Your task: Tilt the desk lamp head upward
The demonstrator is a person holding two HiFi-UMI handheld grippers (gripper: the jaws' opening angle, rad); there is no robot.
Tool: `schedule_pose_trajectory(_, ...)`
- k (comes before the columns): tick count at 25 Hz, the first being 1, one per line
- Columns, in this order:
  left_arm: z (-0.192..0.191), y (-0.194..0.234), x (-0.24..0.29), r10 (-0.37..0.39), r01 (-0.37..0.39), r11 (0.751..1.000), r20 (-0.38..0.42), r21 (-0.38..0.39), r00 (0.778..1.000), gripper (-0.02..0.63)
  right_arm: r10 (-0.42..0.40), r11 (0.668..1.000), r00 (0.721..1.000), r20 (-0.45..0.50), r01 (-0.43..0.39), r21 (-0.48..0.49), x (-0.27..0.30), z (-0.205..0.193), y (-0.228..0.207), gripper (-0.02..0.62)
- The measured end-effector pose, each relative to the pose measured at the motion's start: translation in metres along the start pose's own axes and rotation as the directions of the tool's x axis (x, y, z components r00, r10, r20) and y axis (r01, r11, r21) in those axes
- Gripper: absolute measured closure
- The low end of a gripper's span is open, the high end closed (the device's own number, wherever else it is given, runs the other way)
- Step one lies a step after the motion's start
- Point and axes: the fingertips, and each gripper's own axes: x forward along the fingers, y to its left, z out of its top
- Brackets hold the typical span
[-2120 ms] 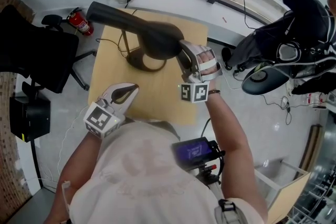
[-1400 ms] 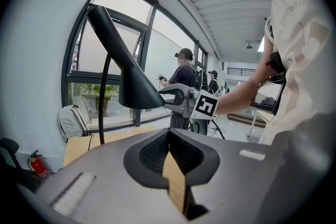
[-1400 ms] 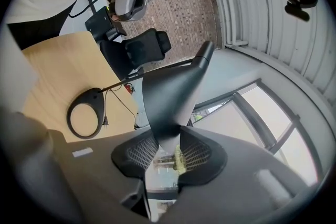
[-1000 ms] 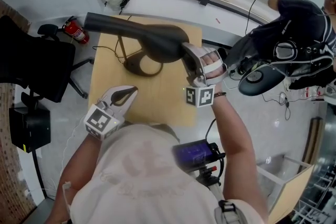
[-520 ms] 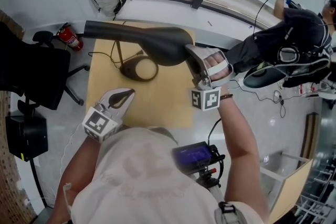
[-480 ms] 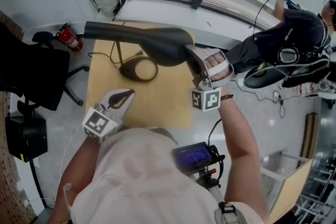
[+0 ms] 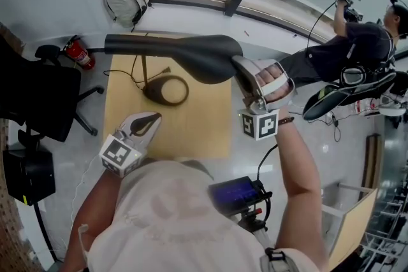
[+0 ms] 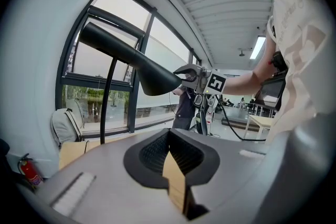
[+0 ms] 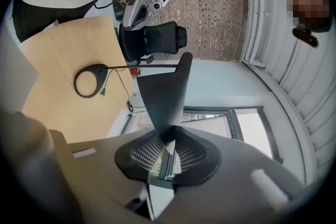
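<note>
While I am closing my right jaws on the rim of the lamp head, the right gripper is carrying that wide end higher than it was two seconds ago. Slanting down towards me then, the lamp head is now lying nearly level across the far side of the counter, above its ring base. Its thin edge is sitting between my pads, and they are pressing on it. I am judging the tilt as well under way but not finished, since the mouth is not yet facing upward. My left gripper is hanging clenched and empty over the near side of the counter, taking no part.
</note>
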Motion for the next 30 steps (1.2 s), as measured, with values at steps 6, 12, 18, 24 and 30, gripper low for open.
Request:
schedule_pose_trajectory(6,0.003,0.004,-0.006,-0.009,0.009,1.0,0.017,0.008,1.0,0.604,0.006,0.998,1.0,-0.014,-0.007,-0.055,-0.011,0.001,-0.017,0.522)
schedule_pose_trajectory(12,0.007,0.009,-0.011,-0.026,0.026,1.0,0.034,-0.003,0.999,0.604,0.022,0.994,0.999,-0.027,-0.025,-0.109,-0.018,0.006,-0.032,0.528)
schedule_pose_trajectory(18,0.009,0.013,-0.017,-0.037,0.037,0.999,0.047,0.002,0.998,0.604,0.037,0.988,0.999,-0.039,-0.042,-0.146,-0.026,0.011,-0.042,0.531)
schedule_pose_trajectory(24,0.018,0.019,-0.021,-0.038,0.038,0.999,0.073,0.011,0.997,0.604,0.039,0.979,0.998,-0.041,-0.046,-0.197,-0.03,0.015,-0.057,0.537)
schedule_pose_trajectory(30,0.03,0.024,-0.021,-0.063,0.058,0.997,0.077,0.059,0.995,0.604,0.045,0.973,0.998,-0.041,-0.053,-0.226,-0.032,0.015,-0.068,0.541)
